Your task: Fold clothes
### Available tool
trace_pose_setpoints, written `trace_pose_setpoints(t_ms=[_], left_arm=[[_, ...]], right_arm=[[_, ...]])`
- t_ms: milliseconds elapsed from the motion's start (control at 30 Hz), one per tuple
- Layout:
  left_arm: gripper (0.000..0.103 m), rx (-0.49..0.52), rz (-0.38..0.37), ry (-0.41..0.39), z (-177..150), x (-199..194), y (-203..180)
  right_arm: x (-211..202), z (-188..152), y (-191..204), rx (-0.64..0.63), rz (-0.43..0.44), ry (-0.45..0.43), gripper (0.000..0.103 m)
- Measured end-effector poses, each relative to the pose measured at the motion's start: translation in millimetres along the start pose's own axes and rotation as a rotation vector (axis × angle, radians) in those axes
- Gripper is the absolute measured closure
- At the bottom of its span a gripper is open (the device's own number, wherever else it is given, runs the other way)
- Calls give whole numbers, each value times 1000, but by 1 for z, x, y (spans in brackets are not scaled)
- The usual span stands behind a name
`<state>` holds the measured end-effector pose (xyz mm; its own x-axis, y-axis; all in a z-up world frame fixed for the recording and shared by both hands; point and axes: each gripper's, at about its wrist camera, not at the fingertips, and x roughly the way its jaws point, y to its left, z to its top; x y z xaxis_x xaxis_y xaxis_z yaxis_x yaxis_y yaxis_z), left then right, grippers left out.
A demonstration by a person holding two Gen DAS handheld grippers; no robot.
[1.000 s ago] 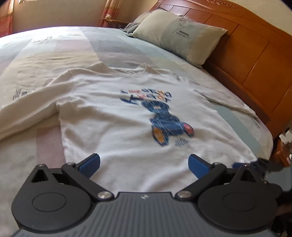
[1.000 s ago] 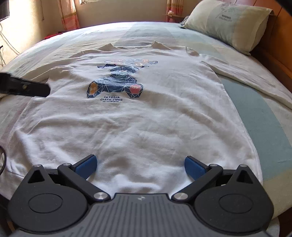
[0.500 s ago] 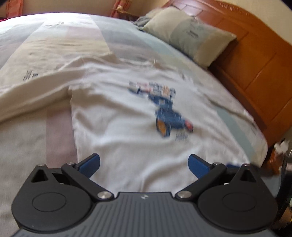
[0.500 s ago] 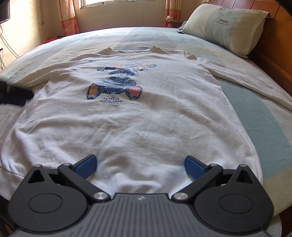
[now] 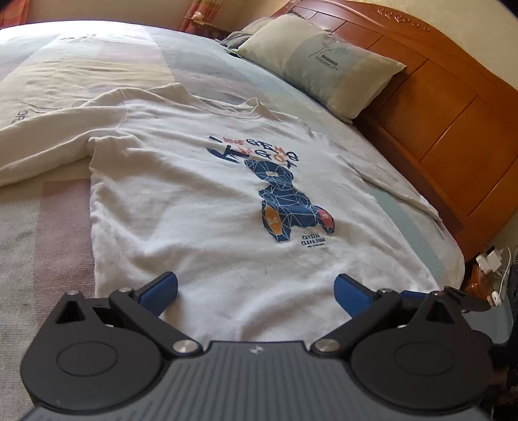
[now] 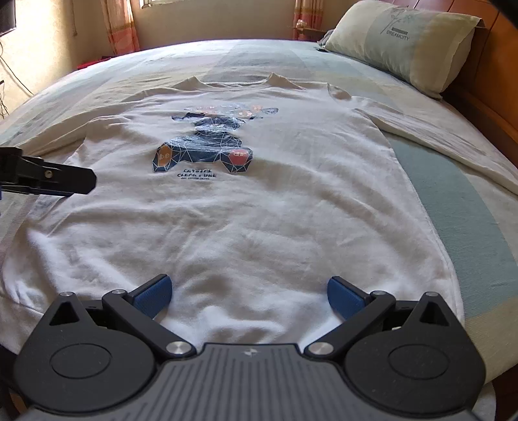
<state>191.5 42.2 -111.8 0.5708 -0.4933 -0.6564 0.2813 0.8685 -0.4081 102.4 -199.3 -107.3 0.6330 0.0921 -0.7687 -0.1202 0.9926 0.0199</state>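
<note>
A white long-sleeved shirt (image 5: 200,207) (image 6: 259,220) with a blue bear print (image 5: 285,200) lies flat and face up on the bed, sleeves spread to both sides. My left gripper (image 5: 255,288) hovers open over the shirt's lower left part, nothing between its blue pads. My right gripper (image 6: 249,293) hangs open above the hem at the near edge, also holding nothing. In the right wrist view one finger of the left gripper (image 6: 48,176) juts in from the left over the shirt's side. In the left wrist view a finger of the right gripper (image 5: 466,299) shows at the right.
The bed (image 6: 453,200) has a pastel striped sheet. A pillow (image 5: 320,64) (image 6: 404,42) leans on the wooden headboard (image 5: 446,107) at the right. Chargers and cables (image 5: 492,262) lie on a stand beside the bed. Curtains (image 6: 119,26) hang at the far wall.
The left gripper swung back toward the shirt, with its view sharp again. The right gripper drew slightly back. Both stay open.
</note>
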Motion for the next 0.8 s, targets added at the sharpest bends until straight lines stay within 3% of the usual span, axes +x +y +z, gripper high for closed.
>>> trace_pose_setpoints(t_ms=[167,233,433,533,667,800], left_arm=[[1,83,47,7,12,11,-20],[1,110,32,36,9,14,-27],[1,229,86,29,-20,5,-34],[1,204,94,32,-22,-5,-32],[1,185,103,61,-22,-9,-35],[1,210,155,99,-33,-11,-35]], right_arm=[[1,0,2,16,-14,6,0],[1,1,2,20,-16,7,0],[-8,7,-7,36,50,38,0],[-26,6,-40,125,166,-12,0],[-23,-7,-75,183,122,29,0],[-28,-19,-80,159,126,-2,0]])
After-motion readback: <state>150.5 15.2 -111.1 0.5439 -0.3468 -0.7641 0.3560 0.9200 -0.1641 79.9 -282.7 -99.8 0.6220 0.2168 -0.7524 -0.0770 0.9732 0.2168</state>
